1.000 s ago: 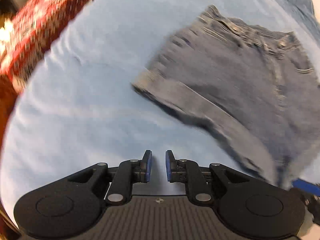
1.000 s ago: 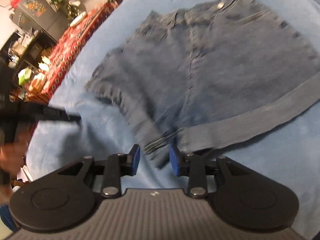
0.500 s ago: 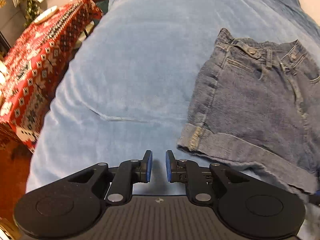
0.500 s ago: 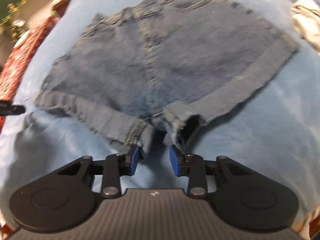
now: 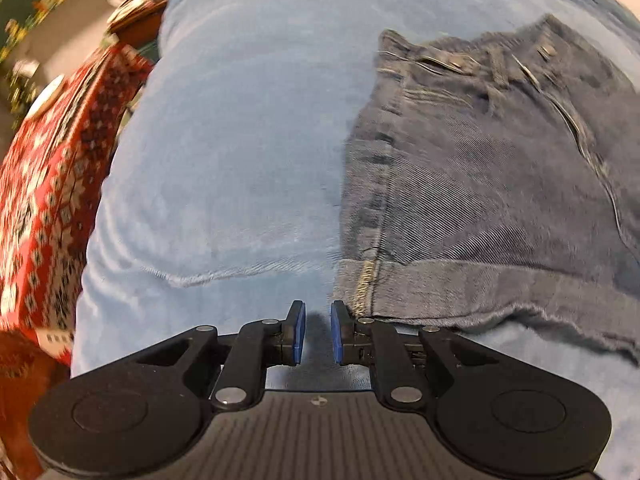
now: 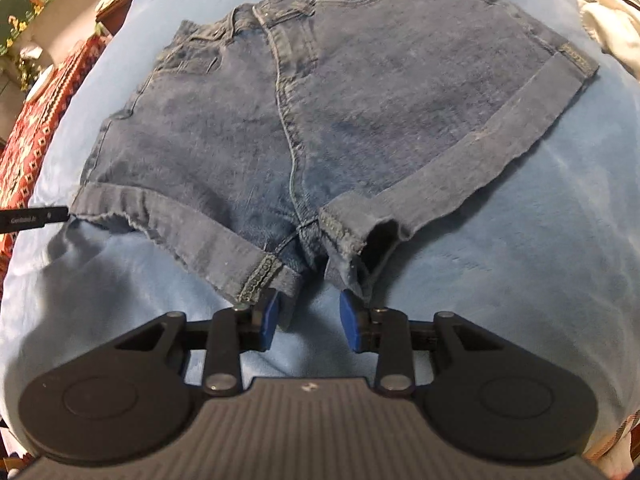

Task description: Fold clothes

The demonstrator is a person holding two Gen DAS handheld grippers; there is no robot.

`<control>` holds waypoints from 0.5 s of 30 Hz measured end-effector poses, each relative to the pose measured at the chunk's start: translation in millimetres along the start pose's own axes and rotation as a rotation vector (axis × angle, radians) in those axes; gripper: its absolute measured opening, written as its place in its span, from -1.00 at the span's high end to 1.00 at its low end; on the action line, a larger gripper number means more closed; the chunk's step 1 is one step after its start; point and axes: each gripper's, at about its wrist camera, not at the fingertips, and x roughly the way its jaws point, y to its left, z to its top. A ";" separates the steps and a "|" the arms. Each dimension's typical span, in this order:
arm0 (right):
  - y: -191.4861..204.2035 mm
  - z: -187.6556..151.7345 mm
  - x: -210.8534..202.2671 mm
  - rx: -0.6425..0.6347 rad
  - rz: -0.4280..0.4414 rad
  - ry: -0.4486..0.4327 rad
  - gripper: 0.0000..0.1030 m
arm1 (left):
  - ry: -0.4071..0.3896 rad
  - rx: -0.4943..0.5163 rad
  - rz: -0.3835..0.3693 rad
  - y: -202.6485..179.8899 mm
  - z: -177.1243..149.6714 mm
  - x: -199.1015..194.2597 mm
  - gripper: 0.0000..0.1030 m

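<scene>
1. Right wrist view: the denim shorts lie spread flat on a light blue blanket, waistband at the far side, both rolled leg cuffs toward the camera.
2. A white cloth sits bunched at the blanket's far right corner, apart from the shorts. A red patterned tablecloth runs along the blanket's left edge, with cluttered room beyond it.
3. The tip of the other tool pokes in from the left edge of this view, just beside the outer end of the left cuff.
4. The right gripper is low over the blanket at the crotch of the shorts; its blue fingers are spread apart and empty, one just in front of each inner cuff end.
5. Left wrist view, somewhat blurred: the left gripper points along the blanket at the outer corner of the near cuff. Its fingers stand narrowly parted, nothing between them; the right one is just beside the cuff's stitched side seam.
</scene>
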 end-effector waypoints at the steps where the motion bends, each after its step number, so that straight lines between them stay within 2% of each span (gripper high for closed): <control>1: 1.6 0.7 2.4 -0.002 0.001 0.005 0.29 | -0.001 0.020 0.002 -2.0 -0.8 0.5 0.74; 10: 4.8 2.3 7.8 -0.008 0.008 0.024 0.28 | -0.006 0.199 0.019 -20.1 -7.8 4.6 0.74; 12: 4.9 2.3 8.6 -0.007 0.010 0.025 0.28 | -0.018 0.174 0.039 -19.6 -5.1 5.5 0.74; 15: 5.3 2.4 6.9 0.006 0.014 0.013 0.28 | -0.043 0.085 0.023 -12.2 3.2 3.0 0.74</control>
